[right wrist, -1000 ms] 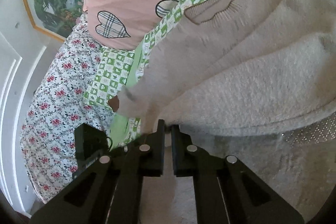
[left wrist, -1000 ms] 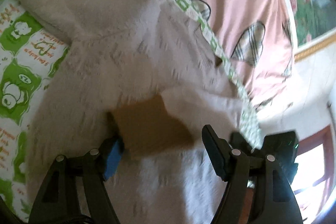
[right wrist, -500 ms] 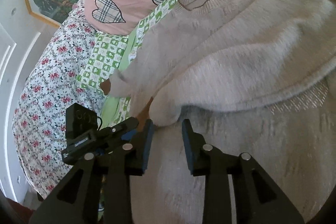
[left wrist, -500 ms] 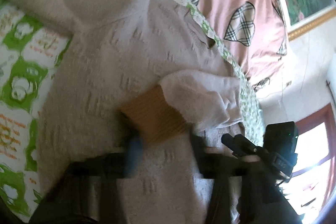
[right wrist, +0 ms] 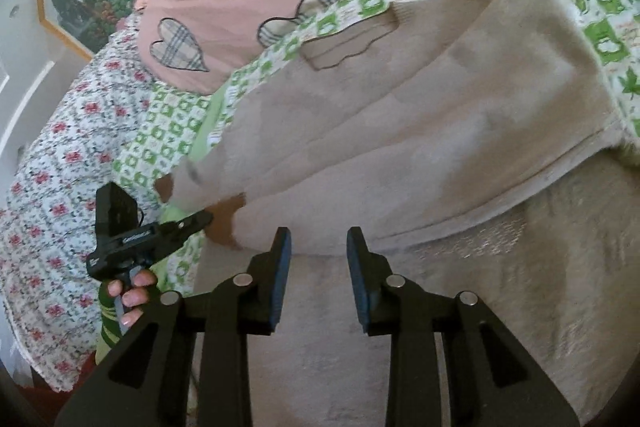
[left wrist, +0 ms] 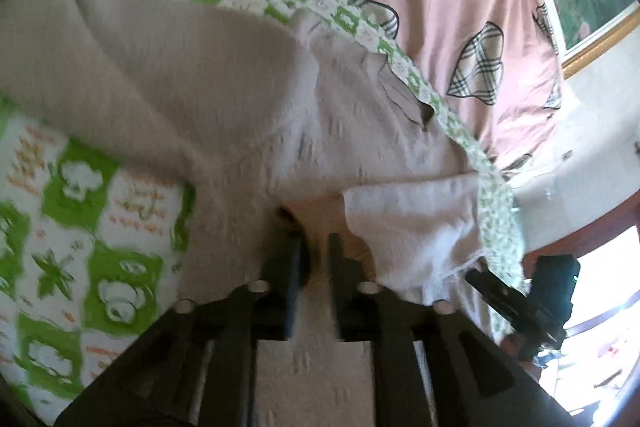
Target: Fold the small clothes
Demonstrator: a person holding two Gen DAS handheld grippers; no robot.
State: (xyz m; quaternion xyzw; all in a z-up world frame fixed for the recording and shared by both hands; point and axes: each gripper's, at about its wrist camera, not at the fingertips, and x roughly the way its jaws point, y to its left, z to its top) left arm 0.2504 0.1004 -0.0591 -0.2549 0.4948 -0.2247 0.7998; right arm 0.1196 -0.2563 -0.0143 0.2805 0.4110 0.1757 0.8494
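Presently: beige sweater (right wrist: 400,147), centre frame in both views, lying on the green-checked sheet (left wrist: 80,227), sleeves crossed over the body. Left gripper (left wrist: 314,255), lower centre: jaws nearly together, apparently pinching the brown cuff (right wrist: 224,223); contact is blurred. Right gripper (right wrist: 318,247), lower centre: jaws parted, holding nothing, hovering over the torso. Risk: a shallow pinch on loose knit could slip, letting the sleeve drop askew and spoiling the fold.
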